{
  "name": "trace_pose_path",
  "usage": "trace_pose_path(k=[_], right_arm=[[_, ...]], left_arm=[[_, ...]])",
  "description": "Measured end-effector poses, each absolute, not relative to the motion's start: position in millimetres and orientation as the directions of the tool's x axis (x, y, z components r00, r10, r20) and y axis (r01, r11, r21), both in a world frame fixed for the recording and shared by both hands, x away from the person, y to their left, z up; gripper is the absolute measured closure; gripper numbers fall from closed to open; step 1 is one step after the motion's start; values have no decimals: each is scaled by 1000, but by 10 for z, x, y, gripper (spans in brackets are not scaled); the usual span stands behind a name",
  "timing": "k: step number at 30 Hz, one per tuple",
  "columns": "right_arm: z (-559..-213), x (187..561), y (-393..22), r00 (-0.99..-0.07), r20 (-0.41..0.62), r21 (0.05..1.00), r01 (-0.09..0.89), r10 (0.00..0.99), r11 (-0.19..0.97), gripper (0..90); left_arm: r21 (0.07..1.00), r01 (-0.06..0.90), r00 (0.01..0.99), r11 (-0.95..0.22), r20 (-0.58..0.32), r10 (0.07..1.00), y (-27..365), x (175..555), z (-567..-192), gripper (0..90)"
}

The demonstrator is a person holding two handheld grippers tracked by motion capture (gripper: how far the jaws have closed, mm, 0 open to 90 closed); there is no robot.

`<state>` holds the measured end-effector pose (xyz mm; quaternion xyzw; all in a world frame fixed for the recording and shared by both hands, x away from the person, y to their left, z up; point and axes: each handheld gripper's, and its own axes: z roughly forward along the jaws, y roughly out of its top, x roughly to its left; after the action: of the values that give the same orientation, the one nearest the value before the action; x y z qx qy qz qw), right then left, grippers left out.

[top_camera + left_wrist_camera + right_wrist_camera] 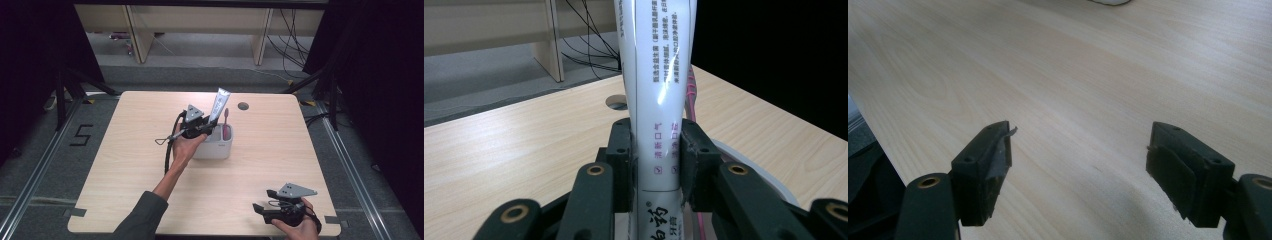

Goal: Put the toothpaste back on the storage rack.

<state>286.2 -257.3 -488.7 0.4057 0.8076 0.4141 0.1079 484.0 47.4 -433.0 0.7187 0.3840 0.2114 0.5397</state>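
Note:
A white toothpaste tube (656, 75) stands upright with my left gripper (656, 150) shut on its lower part, both black pads pressing its sides. In the high view the tube (218, 104) leans out of a white cup holder (215, 145) at the table's middle, with the left gripper (204, 129) at the holder's top left. A pink toothbrush (226, 122) stands in the holder beside the tube; its handle (692, 95) runs just behind the tube. My right gripper (260, 207) rests near the table's front right edge, and its jaws (1080, 165) stand wide open over bare wood.
The light wooden table (260, 150) has a round cable hole (243, 106) behind the holder. A black cable (168, 150) trails from the left gripper beside the forearm. Wooden furniture legs and loose cables lie on the floor beyond the table.

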Motion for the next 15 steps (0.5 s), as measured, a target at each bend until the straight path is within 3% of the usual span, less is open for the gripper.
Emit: trace_pose_path(k=[15], right_arm=[[-4894,2868,-2574,-650,157,757,563,743,333,266]], left_arm=[[932,328,614,-153,-88,785,509,4815,-4371,669]])
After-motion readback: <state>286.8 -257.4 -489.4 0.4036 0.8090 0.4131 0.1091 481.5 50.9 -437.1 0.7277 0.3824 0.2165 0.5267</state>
